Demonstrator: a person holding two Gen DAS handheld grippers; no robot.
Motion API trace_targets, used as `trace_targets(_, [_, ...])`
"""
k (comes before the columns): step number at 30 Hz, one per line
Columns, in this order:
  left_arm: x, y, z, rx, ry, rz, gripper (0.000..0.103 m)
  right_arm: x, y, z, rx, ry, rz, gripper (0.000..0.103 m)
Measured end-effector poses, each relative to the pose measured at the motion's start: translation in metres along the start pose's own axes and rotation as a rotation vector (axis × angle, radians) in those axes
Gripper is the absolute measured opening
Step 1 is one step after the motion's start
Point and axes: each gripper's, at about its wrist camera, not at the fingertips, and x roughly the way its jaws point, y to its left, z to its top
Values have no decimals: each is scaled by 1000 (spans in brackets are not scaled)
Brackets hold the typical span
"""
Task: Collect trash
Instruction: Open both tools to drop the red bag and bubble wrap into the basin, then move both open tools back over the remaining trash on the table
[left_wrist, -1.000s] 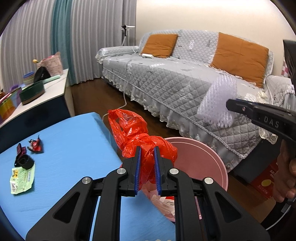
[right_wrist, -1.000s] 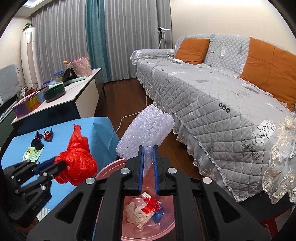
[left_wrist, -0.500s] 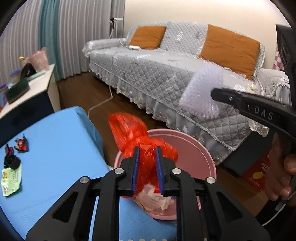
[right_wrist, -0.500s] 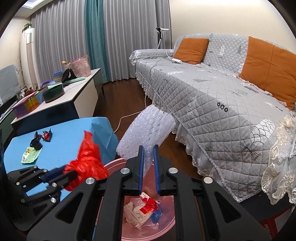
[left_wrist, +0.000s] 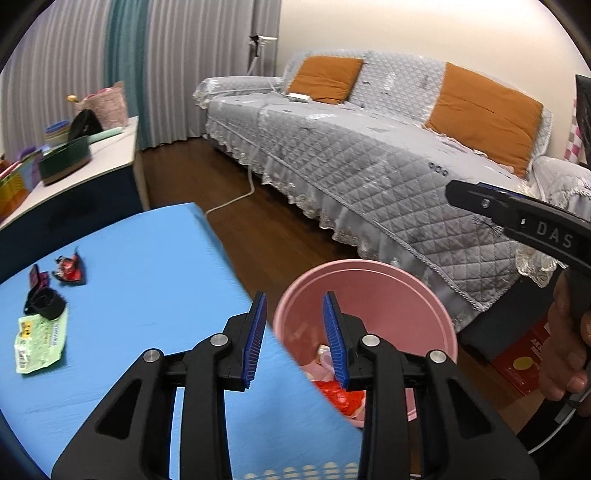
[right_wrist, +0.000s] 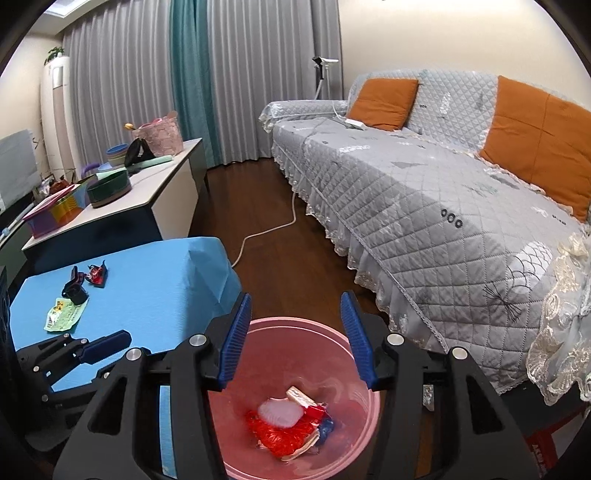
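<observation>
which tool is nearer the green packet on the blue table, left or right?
Left. The left tool hangs over the table's bin-side edge, the green packet just beyond it. The right tool is off the table, above the pink bin.

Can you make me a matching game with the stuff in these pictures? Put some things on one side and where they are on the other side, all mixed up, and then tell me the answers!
Things:
1. red plastic bag
2. green wrapper
3. orange cushion
4. dark green bowl

Places:
A. on the grey sofa
B. on the white counter
C. inside the pink bin
D. on the blue table

Answers: 1-C, 2-D, 3-A, 4-B
</observation>
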Motion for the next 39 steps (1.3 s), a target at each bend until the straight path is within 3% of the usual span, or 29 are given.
trace_targets(11, [-27, 60, 0, -96, -37, 88, 32, 8, 58, 5, -68, -7, 60, 51])
trace_targets(22, [-56, 134, -16, -211, -53, 212, 32, 13, 135, 14, -126, -29, 177, 51])
trace_targets(32, [-81, 209, -37, -339, -50, 361, 32, 24, 203, 9, -189, -5, 320, 31])
trace_targets(39, [-81, 258, -53, -440, -14, 472, 32, 35, 235, 2, -217, 24, 387, 31])
